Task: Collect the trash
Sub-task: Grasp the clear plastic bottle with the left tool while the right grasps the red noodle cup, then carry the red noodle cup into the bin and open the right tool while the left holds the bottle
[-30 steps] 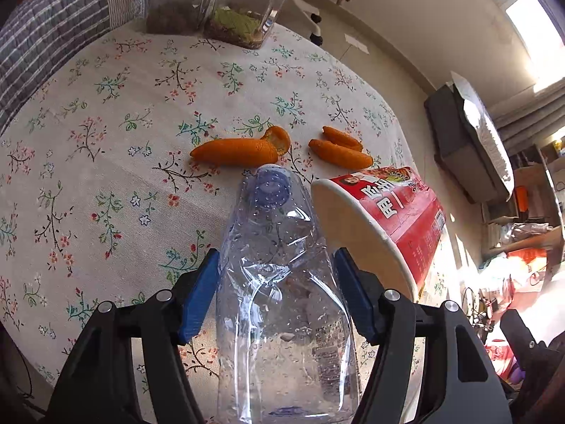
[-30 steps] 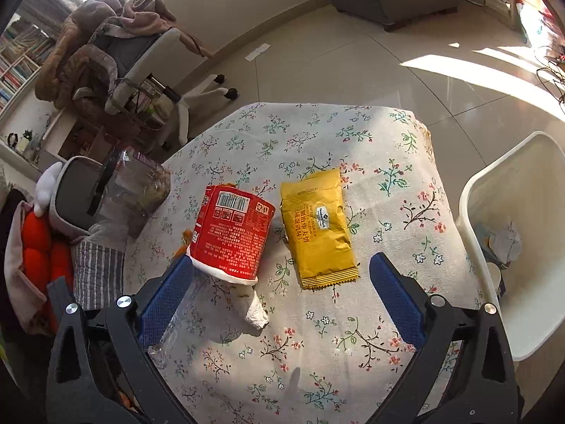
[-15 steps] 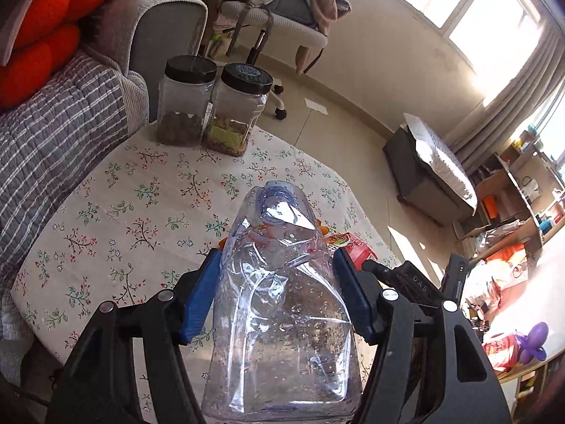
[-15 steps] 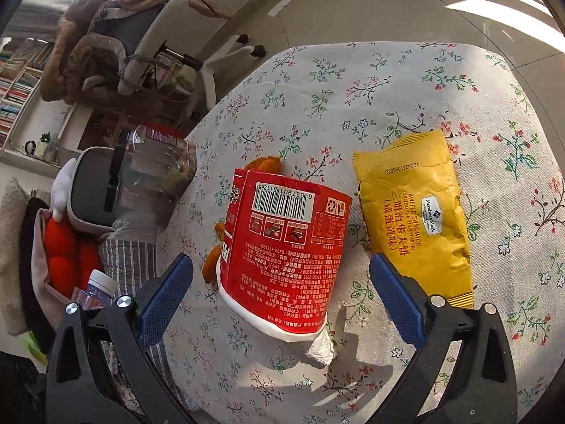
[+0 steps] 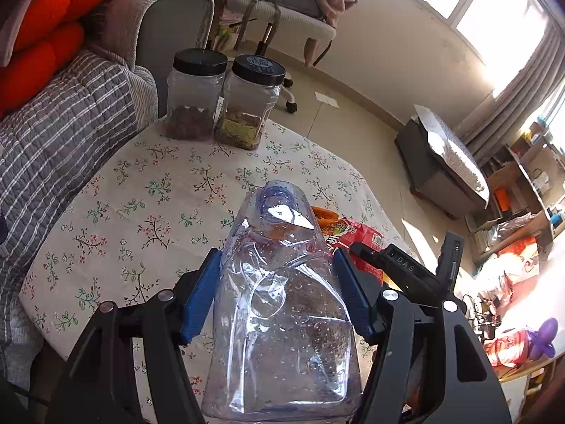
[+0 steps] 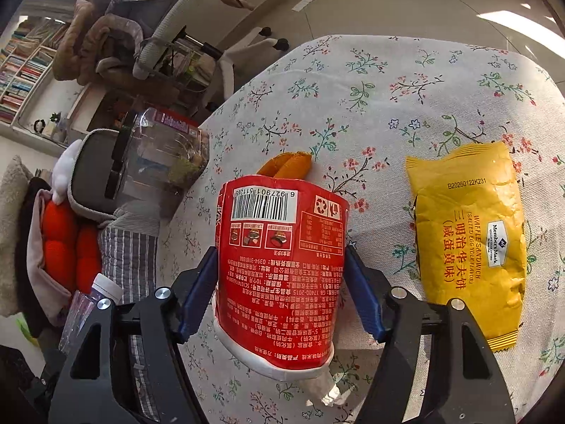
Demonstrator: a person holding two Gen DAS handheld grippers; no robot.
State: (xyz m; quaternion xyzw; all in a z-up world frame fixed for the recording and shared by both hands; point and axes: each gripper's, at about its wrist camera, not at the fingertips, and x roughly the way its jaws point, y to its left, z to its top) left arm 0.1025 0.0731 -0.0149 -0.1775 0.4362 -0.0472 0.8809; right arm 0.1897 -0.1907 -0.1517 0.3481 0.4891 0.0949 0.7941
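Now your left gripper clamps a crumpled clear plastic bottle, lifted above the floral tablecloth. Your right gripper is closing around the red paper noodle cup lying on the table, its blue pads at the cup's sides. Right of it lies a yellow snack wrapper; farther off, orange peel and two black-lidded jars.

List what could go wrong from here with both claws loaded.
1. The right claw is closing on the red paper noodle cup, which lies on its side; the soft wall may buckle and slip.
2. White crumpled tissue pokes from the cup's mouth and could drop out when lifted.
3. The crushed clear plastic bottle in the left claw looks slick and tapered, so it may slide.
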